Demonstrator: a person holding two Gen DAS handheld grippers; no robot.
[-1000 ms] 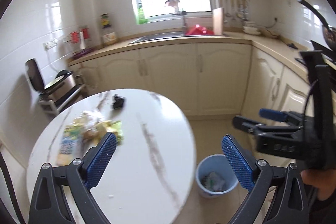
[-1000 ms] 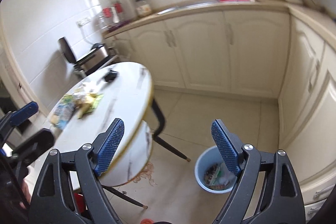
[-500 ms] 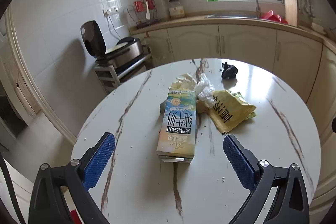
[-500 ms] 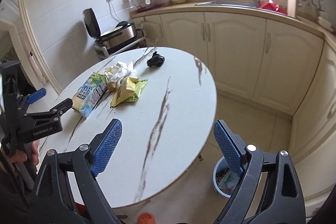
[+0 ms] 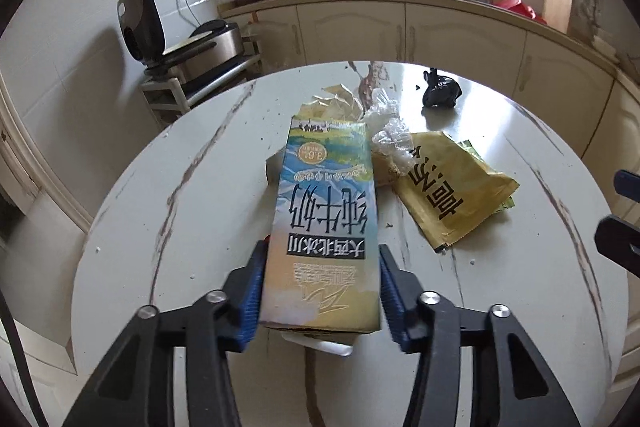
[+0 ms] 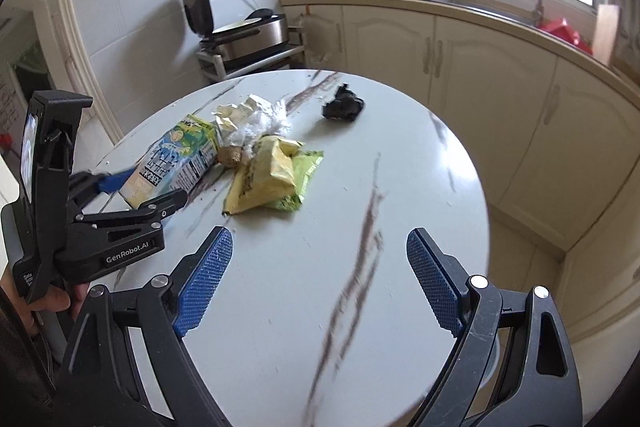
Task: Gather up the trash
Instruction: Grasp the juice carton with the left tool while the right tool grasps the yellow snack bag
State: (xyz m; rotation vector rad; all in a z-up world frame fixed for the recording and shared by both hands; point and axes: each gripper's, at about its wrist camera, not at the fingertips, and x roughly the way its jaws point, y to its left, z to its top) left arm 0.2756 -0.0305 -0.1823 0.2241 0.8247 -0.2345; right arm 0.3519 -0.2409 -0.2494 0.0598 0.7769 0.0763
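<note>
A milk carton point(image 5: 324, 227) lies flat on the round white marble table point(image 5: 200, 207). My left gripper point(image 5: 322, 251) is closing on the carton's near end, and both blue pads touch its sides. The right wrist view shows the same grip point(image 6: 144, 189) on the carton point(image 6: 172, 163). Beside the carton are a yellow packet point(image 5: 444, 195), crumpled clear plastic point(image 5: 390, 135) and, farther back, a black crumpled scrap point(image 5: 442, 93). A green packet point(image 6: 306, 175) lies under the yellow one point(image 6: 264, 175). My right gripper point(image 6: 320, 239) hangs open over bare table with nothing between its fingers.
Cream cabinets point(image 6: 460, 75) and a counter with a sink run behind and to the right of the table. A contact grill on a rack point(image 5: 200, 43) stands at the back left. A sliver of the pale blue bin point(image 6: 490, 355) shows below the table's right edge.
Both grippers swung from the floor bin to the table. The left gripper came down over the milk carton and its jaws narrowed onto it. The right gripper stayed wide open.
</note>
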